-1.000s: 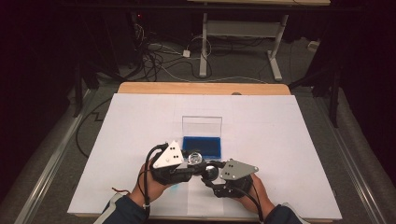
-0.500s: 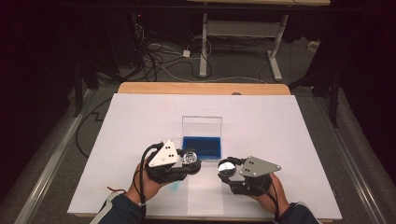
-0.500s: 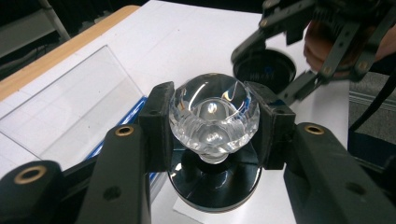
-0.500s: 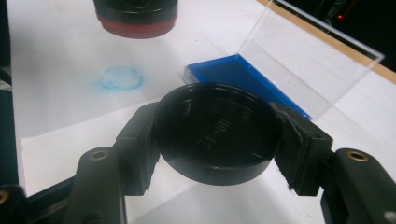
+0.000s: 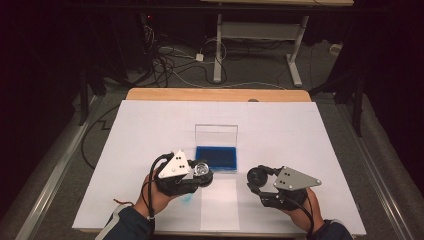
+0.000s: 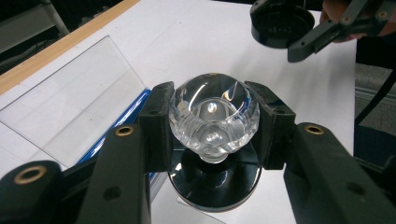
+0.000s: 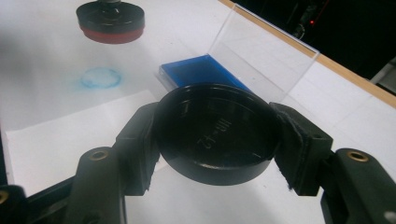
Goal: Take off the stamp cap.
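Observation:
My left gripper (image 5: 202,172) (image 6: 214,128) is shut on the clear faceted knob of a round stamp (image 5: 201,168) (image 6: 214,112), whose black base (image 6: 215,182) hangs below the jaws. In the right gripper view the stamp (image 7: 111,21) shows a red underside and floats above the table. My right gripper (image 5: 258,178) (image 7: 215,142) is shut on a round black cap (image 5: 257,174) (image 7: 215,130) (image 6: 281,23), held apart to the right of the stamp. A blue ink pad (image 5: 216,158) (image 7: 201,70) lies just beyond both grippers, its clear lid (image 5: 216,135) (image 7: 266,53) standing open.
A white sheet (image 5: 220,202) lies at the table's near edge between my hands. A blue ring mark (image 7: 99,77) (image 5: 187,199) stains the white table cover (image 5: 310,130) under the left hand. A wooden table edge (image 5: 215,94) runs along the far side, with cables beyond.
My right gripper has moved away to the right with the black cap, which was against the stamp a second ago. The left gripper has stayed nearly still with the stamp.

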Demonstrator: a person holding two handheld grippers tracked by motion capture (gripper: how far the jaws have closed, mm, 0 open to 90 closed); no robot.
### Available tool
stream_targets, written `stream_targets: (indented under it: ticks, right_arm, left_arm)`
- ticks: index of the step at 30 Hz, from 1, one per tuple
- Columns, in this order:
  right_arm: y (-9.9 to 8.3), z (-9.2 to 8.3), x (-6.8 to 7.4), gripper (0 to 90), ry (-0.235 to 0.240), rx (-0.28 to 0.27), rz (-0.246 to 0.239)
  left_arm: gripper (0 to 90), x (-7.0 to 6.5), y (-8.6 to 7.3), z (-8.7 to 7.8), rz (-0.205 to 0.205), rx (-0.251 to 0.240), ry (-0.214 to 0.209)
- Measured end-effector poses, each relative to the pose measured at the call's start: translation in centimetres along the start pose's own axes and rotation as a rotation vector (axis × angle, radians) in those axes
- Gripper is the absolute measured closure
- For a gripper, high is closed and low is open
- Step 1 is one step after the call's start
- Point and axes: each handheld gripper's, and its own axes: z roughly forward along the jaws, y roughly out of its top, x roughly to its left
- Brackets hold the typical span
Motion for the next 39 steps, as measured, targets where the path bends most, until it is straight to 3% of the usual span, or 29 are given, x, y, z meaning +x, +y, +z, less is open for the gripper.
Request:
stream_targets:
  ticks: [16,39]
  right_arm:
    - [-1.8,-2.5,-1.2,38.2,-0.068,0.014,0.04]
    - [-2.8,-3.7,-1.2,38.2,-0.069,0.023,0.047]
  left_arm:
    - [54.1,0.3,0.0,-0.2,-0.004,-0.009,0.013]
    - [54.1,1.7,-0.3,-0.5,-0.022,-0.021,0.045]
